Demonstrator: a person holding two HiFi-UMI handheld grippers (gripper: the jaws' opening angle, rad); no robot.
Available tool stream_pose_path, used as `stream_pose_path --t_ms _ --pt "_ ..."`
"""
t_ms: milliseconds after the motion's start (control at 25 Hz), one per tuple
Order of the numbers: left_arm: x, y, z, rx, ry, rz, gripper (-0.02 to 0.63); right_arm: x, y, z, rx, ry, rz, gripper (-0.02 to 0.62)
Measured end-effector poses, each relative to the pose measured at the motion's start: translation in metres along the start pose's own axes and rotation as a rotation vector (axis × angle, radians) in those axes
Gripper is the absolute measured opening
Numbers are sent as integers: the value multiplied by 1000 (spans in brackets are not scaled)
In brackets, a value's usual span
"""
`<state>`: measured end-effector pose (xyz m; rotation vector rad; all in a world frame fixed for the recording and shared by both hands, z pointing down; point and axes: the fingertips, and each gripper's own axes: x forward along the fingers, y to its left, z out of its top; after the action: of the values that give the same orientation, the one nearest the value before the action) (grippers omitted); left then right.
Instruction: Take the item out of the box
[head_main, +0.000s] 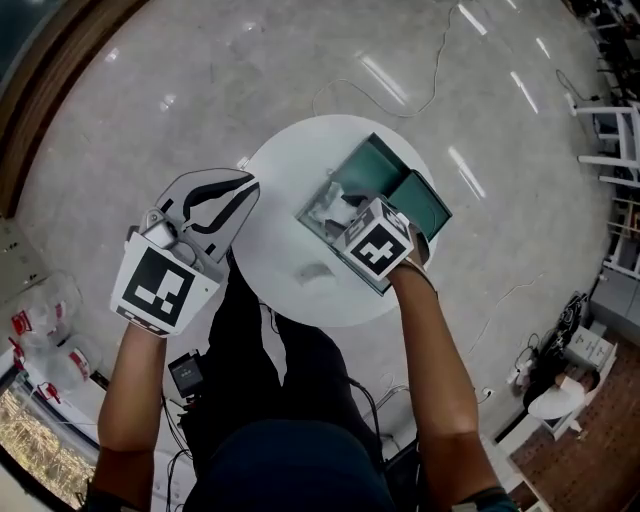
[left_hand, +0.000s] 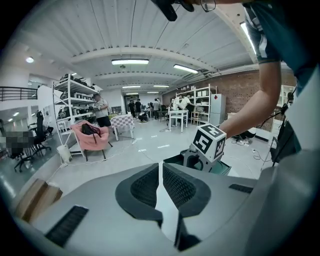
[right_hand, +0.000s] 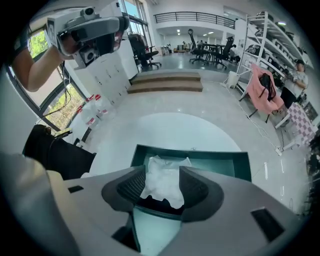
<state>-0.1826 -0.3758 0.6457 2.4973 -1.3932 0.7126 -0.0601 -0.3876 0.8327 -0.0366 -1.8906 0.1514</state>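
An open dark-green box (head_main: 362, 170) sits on the right half of a round white table (head_main: 285, 185), its lid (head_main: 422, 200) folded out to the right. A crumpled white wrapped item (head_main: 333, 208) lies inside it. My right gripper (head_main: 345, 218) reaches down into the box. In the right gripper view its jaws (right_hand: 162, 186) stand open on either side of the white item (right_hand: 162, 172), above the box's rim (right_hand: 215, 159). My left gripper (head_main: 243, 184) hovers at the table's left edge, shut and empty (left_hand: 160, 182).
A thin cable (head_main: 400, 100) loops over the glossy floor beyond the table. Bags with red print (head_main: 40, 325) lie at the left. White furniture (head_main: 610, 140) stands at the right edge, and a person sits at the lower right (head_main: 560, 400).
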Motion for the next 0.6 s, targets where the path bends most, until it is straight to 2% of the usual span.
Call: stream_pose_path --t_ms 240,400,480,600 --pt "6 16 -32 -34 10 1 32 50 -5 -1 -36 99 15 212" --pt "4 18 -43 -58 15 4 32 63 -6 -3 -59 156 14 210" --pt "3 21 -44 -65 17 9 32 64 -8 -4 -69 179 17 175" --pt "1 25 -40 -68 19 14 32 60 -13 -5 -71 195 5 72"
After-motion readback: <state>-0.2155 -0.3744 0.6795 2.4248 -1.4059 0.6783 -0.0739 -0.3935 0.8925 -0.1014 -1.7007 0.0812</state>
